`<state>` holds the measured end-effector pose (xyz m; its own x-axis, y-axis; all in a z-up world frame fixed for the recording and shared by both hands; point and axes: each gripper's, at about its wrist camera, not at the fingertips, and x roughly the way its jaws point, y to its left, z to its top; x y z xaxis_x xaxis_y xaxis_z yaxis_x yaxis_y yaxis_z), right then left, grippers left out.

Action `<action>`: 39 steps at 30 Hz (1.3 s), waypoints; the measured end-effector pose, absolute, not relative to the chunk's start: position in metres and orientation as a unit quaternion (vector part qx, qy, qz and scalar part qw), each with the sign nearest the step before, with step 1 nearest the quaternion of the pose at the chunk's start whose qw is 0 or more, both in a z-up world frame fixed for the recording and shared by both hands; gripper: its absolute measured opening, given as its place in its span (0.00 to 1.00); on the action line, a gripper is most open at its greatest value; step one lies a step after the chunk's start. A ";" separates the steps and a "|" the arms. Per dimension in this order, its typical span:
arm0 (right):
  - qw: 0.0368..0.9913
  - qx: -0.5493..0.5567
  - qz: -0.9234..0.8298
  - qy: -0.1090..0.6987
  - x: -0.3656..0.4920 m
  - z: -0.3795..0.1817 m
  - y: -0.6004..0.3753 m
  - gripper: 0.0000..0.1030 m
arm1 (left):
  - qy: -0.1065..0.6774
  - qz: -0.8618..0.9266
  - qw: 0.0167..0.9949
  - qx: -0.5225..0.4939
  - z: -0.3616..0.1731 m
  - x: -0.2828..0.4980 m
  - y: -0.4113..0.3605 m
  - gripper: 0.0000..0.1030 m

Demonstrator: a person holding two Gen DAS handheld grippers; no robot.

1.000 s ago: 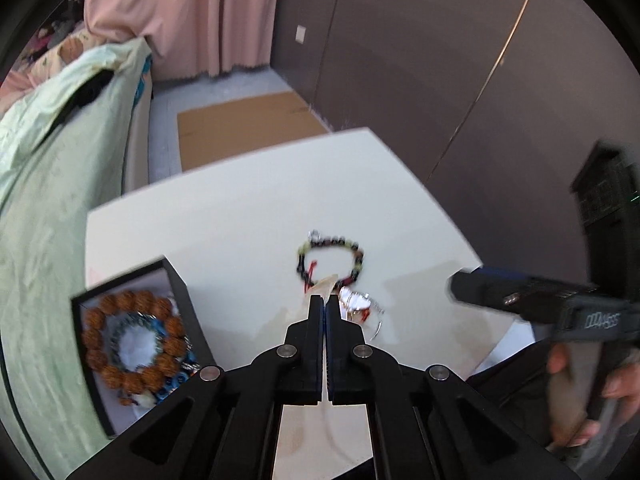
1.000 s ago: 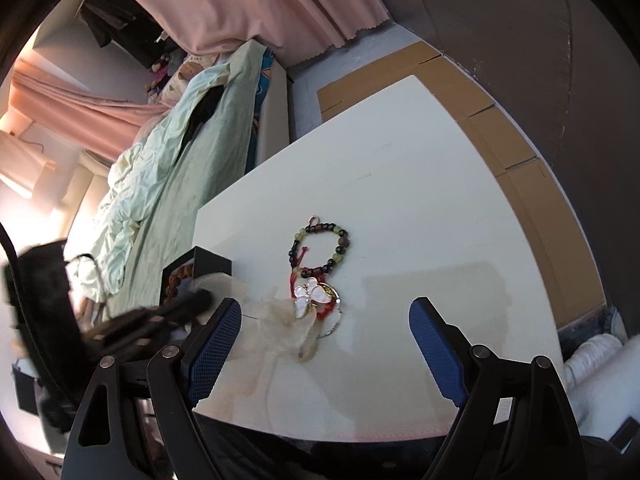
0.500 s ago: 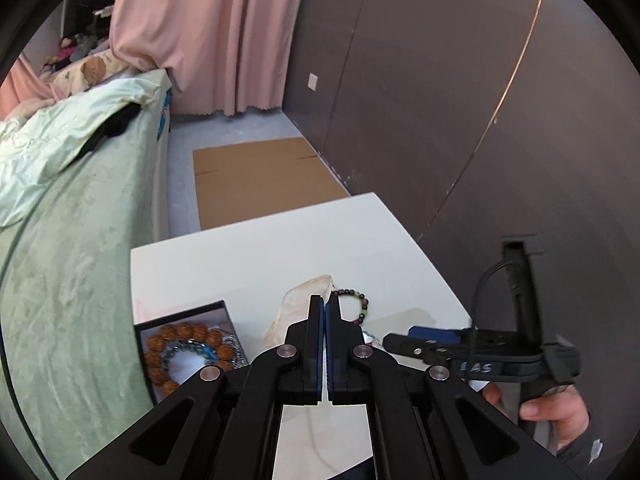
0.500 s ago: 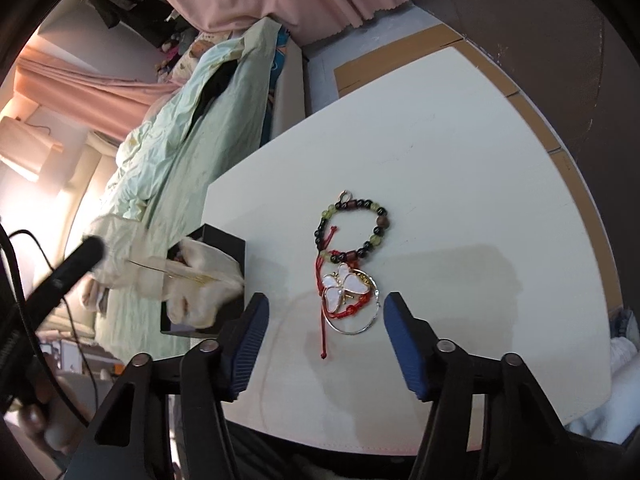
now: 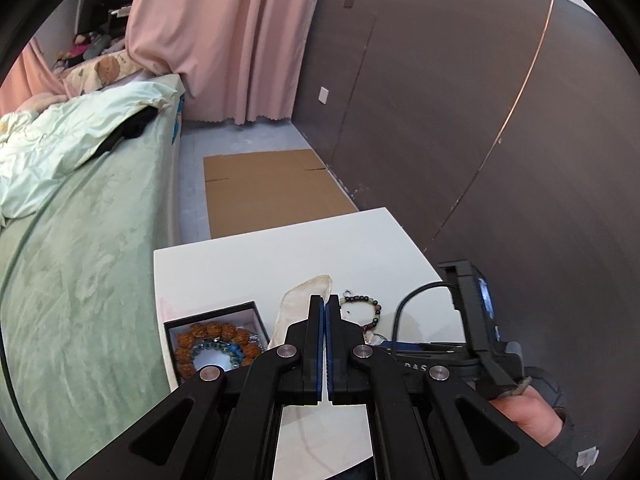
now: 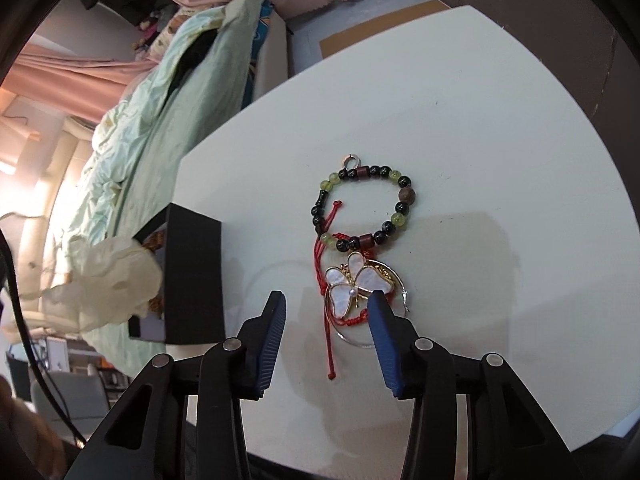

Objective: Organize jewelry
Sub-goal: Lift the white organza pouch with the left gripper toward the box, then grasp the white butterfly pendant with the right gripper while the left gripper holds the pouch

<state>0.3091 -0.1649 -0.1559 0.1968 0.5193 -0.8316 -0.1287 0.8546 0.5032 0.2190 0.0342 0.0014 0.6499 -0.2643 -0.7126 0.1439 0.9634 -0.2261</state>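
My left gripper (image 5: 324, 304) is shut on a cream translucent pouch (image 5: 302, 300), held above the white table (image 5: 260, 264). In the right wrist view the pouch (image 6: 116, 284) hangs beside the open black box (image 6: 192, 272). The box (image 5: 216, 340) holds a brown bead bracelet and a blue one. A dark-and-green bead bracelet (image 6: 360, 208) lies on the table with a red cord (image 6: 328, 344) and a white butterfly pendant (image 6: 354, 286) on a thin hoop. My right gripper (image 6: 326, 308) hovers low over the pendant, its jaws closing either side of it, pads not pressing.
A bed with a green cover (image 5: 80, 260) runs along the table's left side. Flattened cardboard (image 5: 264, 188) lies on the floor beyond the table, below a dark wall and a pink curtain. A hand (image 5: 528, 412) holds the right gripper at the lower right.
The left gripper lifted the pouch off the table and carried it toward the black box. The right gripper dropped closer to the butterfly pendant and its jaws narrowed.
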 end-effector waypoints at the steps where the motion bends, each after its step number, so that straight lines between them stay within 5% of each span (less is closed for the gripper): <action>1: 0.757 0.165 0.212 0.595 0.311 -0.156 -0.165 0.44 | 0.403 -0.112 0.905 -0.076 0.001 0.217 0.037 0.00; 39: 0.818 0.018 0.079 0.570 0.319 -0.145 -0.142 0.46 | 0.418 -0.108 0.895 -0.112 -0.023 0.223 0.068 0.00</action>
